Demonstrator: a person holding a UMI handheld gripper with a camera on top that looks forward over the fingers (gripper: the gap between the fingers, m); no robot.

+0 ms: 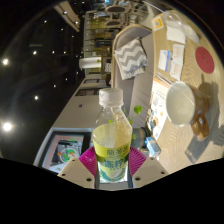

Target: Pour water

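- Right at the bottom centre of the frame, the gripper (113, 158) has its two fingers closed in on a clear plastic bottle (112, 135); the magenta pads (88, 158) press against its lower body from either side, so the jaws stand only as far apart as the bottle is wide.
- Held so, the bottle fills the middle of the frame just above the fingers; it contains a pale yellowish liquid and carries a green-printed label low down.
- Its long axis runs straight up the frame, and its white cap (111, 96) points toward the top, on and not removed.
- Beyond the bottle, at the right of the frame, lies a light wooden table (160, 125), seen tilted, with a white bowl (180, 101) near its edge, well apart from the bottle.
- Further up and right sit a dark red round dish (206, 59) and some flat boxes; small items just right of the bottle are too cluttered to name.
- Above the cap, a cushion with a zigzag pattern (131, 56) shows.
- Leftward the room is dark and open, with only bright ceiling lights (8, 126).
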